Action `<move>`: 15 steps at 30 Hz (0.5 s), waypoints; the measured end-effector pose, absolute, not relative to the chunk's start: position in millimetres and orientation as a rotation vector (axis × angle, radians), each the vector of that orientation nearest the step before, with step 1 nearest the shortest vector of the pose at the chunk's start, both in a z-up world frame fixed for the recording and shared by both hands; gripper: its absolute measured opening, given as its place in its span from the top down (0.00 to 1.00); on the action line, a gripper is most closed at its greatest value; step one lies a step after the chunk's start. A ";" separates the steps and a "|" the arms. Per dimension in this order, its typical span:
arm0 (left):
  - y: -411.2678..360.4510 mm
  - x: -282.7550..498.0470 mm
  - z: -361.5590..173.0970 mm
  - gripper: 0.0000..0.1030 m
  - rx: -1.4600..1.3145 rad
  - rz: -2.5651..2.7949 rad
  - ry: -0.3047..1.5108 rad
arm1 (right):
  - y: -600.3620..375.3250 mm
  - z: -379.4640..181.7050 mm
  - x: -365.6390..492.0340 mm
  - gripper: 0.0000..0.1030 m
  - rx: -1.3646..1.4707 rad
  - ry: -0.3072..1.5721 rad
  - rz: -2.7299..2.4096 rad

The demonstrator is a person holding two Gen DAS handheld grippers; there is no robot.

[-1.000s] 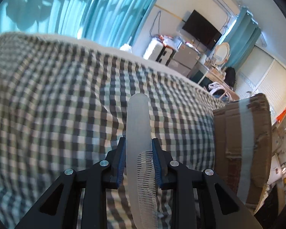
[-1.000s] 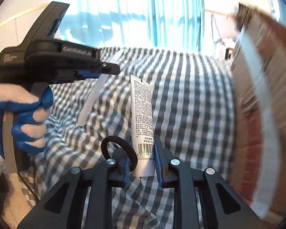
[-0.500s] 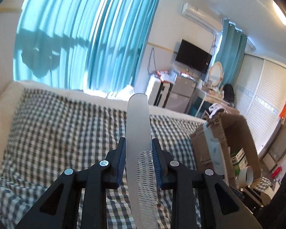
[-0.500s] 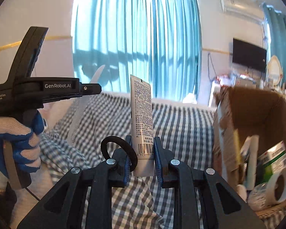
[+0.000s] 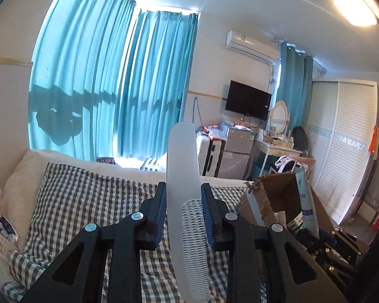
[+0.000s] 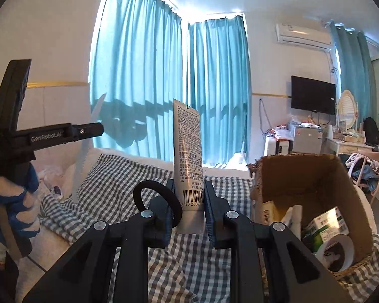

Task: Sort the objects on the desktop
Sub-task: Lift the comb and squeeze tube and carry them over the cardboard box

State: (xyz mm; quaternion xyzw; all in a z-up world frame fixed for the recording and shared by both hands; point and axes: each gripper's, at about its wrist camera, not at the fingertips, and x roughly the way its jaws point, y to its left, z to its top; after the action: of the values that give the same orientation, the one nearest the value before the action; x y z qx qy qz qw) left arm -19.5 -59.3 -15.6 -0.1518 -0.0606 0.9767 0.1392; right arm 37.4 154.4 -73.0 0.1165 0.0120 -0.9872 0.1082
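My left gripper (image 5: pixel 184 210) is shut on a translucent white comb (image 5: pixel 183 174), held upright above the checked cloth (image 5: pixel 88 202). My right gripper (image 6: pixel 189 205) is shut on a white tube (image 6: pixel 187 151) with a barcode, standing upright; a black hair tie (image 6: pixel 159 199) hangs on its left finger. The left gripper and comb (image 6: pixel 84 151) also show at the left of the right wrist view. An open cardboard box (image 6: pixel 313 184) holding cartons, tubes and a tape roll (image 6: pixel 337 251) sits to the right of both grippers; it also shows in the left wrist view (image 5: pixel 278 197).
The checked cloth covers a bed with a cream cover (image 5: pixel 17 184) at its left edge. Blue curtains (image 5: pixel 108 88) hang behind. A TV (image 5: pixel 249 99), small fridge (image 5: pixel 237 149), dressing table (image 5: pixel 275 146) and wardrobe (image 5: pixel 346 151) stand at the far right.
Both grippers have lifted and tilted up from the checked cloth, each keeping its object. The room and the open box interior have come into view.
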 end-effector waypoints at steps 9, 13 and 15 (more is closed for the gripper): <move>-24.8 -14.9 -3.8 0.74 -0.421 2.753 -0.133 | 188.3 -58.8 47.9 0.80 0.244 0.082 -3.021; -4.7 -16.7 -4.6 0.74 -0.431 2.690 -0.141 | 200.9 -50.0 54.8 0.80 0.213 0.088 -3.081; 5.0 -18.9 -3.5 0.74 -0.428 2.679 -0.115 | 207.9 -46.7 55.8 0.80 0.205 0.076 -3.101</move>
State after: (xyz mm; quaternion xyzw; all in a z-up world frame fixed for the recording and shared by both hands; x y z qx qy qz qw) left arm -18.9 5.0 -3.5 -0.1542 -0.0413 0.9643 0.2114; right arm 55.8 207.9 -46.7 0.0659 0.0243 -0.9974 0.0165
